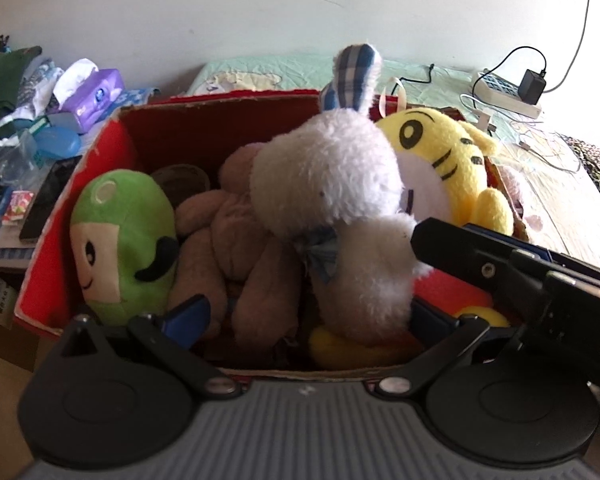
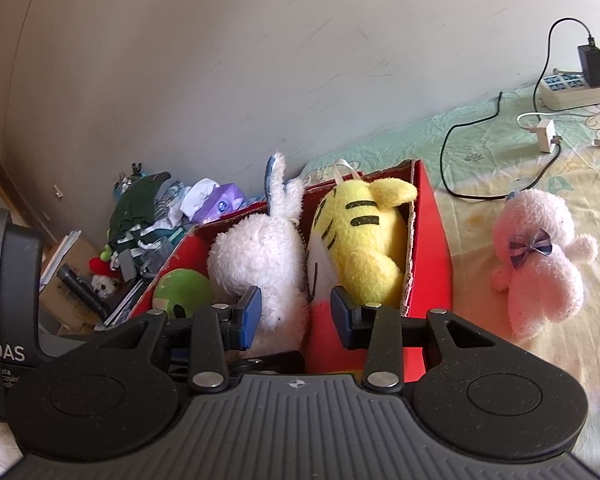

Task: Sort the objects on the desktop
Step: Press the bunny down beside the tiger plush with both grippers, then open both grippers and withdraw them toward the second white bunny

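At the bottom of both frames, my left gripper [image 1: 304, 316] and right gripper [image 2: 294, 316] gape around the fluffy white rabbit [image 1: 340, 200] in the red box [image 1: 60, 220], centre frame; beyond lie a pale sheet [image 2: 500, 148] and wall.

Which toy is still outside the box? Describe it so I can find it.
Start at the red cardboard box full of plush toys. Right of it, on the pale patterned bedsheet, sits a pink plush animal, apart from the box. It alone wears a small purple bow.
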Available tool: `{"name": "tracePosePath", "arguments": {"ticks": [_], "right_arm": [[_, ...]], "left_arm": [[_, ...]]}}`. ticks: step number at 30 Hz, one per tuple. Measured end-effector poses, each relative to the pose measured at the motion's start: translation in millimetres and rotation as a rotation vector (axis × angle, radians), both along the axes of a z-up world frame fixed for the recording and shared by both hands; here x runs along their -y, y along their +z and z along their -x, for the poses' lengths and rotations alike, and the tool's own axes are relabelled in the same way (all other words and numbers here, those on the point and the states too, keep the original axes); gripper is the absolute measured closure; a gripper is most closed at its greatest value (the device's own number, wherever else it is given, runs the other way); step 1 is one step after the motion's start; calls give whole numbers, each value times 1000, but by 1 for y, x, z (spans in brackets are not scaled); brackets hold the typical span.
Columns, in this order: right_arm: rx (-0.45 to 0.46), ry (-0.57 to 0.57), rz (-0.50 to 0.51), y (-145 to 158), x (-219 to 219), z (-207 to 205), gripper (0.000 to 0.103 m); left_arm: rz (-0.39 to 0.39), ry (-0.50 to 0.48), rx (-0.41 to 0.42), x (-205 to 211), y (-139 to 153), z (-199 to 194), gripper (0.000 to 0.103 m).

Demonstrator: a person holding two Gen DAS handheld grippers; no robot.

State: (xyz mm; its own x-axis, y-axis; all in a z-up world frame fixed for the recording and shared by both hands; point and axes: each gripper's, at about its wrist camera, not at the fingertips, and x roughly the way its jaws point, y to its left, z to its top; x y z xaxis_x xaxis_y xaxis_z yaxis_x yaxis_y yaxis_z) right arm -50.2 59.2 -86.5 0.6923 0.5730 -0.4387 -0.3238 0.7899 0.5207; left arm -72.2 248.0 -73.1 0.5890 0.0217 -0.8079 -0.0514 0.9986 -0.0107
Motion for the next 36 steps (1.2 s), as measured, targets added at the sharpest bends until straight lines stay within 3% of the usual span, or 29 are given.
{"name": "tracePosePath", "arguments": {"ticks": [20, 27, 31, 36], "right_arm": [[-4, 50, -20, -1, 5, -1, 63], [4, 32, -2, -1, 2, -1, 63], [22, 22, 9, 0, 1, 4, 59], [42, 9, -39, 0, 8, 15, 57]], "left_arm": [[-40, 26, 9, 7, 0, 3, 1], [-16, -21, 28, 1, 3, 7, 1], [-59, -72, 79, 1, 9, 14, 1], [-58, -125, 118, -3, 21, 25, 1]]}}
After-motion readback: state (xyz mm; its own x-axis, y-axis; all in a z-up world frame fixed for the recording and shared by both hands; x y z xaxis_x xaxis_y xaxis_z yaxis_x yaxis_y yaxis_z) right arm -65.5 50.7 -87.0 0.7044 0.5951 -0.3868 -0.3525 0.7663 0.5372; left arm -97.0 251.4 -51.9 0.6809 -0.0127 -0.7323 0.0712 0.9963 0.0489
